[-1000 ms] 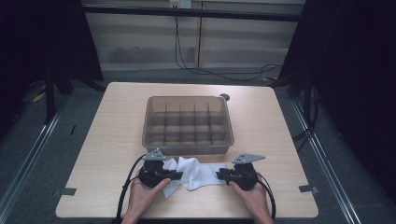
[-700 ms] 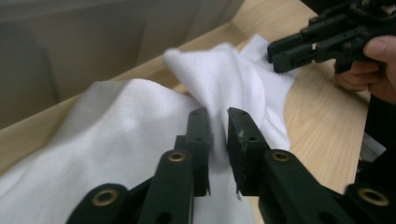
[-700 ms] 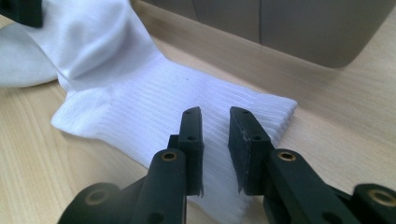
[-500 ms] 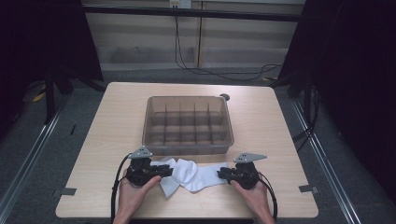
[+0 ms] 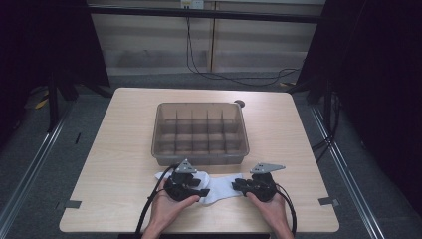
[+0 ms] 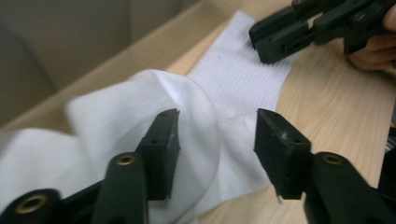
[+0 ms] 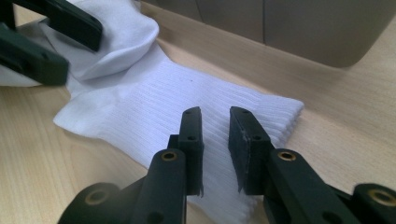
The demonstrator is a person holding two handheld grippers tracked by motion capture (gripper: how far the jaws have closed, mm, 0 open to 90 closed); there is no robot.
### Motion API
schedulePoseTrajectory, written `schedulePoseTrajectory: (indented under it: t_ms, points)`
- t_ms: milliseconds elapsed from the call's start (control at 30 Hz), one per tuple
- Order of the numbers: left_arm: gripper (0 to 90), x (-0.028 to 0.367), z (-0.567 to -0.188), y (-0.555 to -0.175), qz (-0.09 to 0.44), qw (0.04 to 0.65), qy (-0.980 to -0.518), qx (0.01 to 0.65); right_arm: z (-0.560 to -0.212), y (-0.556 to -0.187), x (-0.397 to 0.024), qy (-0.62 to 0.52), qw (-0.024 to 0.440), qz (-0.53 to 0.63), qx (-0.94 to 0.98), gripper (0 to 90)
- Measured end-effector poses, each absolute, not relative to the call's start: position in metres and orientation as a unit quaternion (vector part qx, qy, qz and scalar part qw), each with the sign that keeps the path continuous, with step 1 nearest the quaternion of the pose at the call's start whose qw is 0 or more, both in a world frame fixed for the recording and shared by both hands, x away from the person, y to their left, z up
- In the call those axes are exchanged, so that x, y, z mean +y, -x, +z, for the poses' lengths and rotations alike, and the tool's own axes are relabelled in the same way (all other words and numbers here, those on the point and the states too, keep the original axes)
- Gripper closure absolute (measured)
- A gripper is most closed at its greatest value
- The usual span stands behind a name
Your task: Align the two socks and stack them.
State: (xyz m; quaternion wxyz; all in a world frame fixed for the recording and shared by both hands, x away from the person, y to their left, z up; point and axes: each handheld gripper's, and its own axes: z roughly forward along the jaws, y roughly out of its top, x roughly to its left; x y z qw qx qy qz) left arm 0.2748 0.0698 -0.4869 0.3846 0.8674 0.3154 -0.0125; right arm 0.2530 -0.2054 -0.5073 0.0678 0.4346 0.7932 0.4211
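White ribbed cloth sock; matt pale wood table

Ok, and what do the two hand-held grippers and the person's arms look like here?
Both the left gripper and the right gripper are black, each with a grey three-cornered plate on top and a black cable trailing back past the wrist. Up close, the jaws are flat black bars with brass-coloured rivets at the pivots and square, rough-faced pads. The forearms are bare, with no sleeves in sight.
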Motion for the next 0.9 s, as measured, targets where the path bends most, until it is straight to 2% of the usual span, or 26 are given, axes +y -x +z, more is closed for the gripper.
schedulePoseTrajectory:
  t_ms: [133,200,267,333,567,700,900]
  points:
    - [45.0,0.065,-0.492,-0.276,0.003,0.379,-0.87,0.315,-0.508,-0.254,-0.206,-0.434,0.066,0.423,0.793,74.7]
    - [60.1,0.064,-0.492,-0.274,0.036,0.364,-0.878,0.308,-0.508,-0.254,-0.206,-0.435,0.067,0.422,0.792,74.7]
    - [78.0,0.066,-0.491,-0.275,0.03,0.364,-0.88,0.304,-0.507,-0.253,-0.206,-0.436,0.068,0.422,0.792,74.7]
    - [87.7,0.072,-0.488,-0.276,0.013,0.387,-0.87,0.306,-0.508,-0.254,-0.206,-0.435,0.069,0.422,0.792,74.7]
    - [89.0,0.101,-0.46,-0.273,-0.003,0.455,-0.831,0.319,-0.505,-0.253,-0.21,-0.44,0.072,0.411,0.795,71.8]
    - [88.9,0.121,-0.445,-0.275,0.022,0.468,-0.818,0.334,-0.502,-0.251,-0.215,-0.441,0.078,0.397,0.802,71.1]
    - [87.4,0.143,-0.455,-0.288,0.025,0.456,-0.807,0.375,-0.501,-0.249,-0.225,-0.448,0.081,0.392,0.799,71.0]
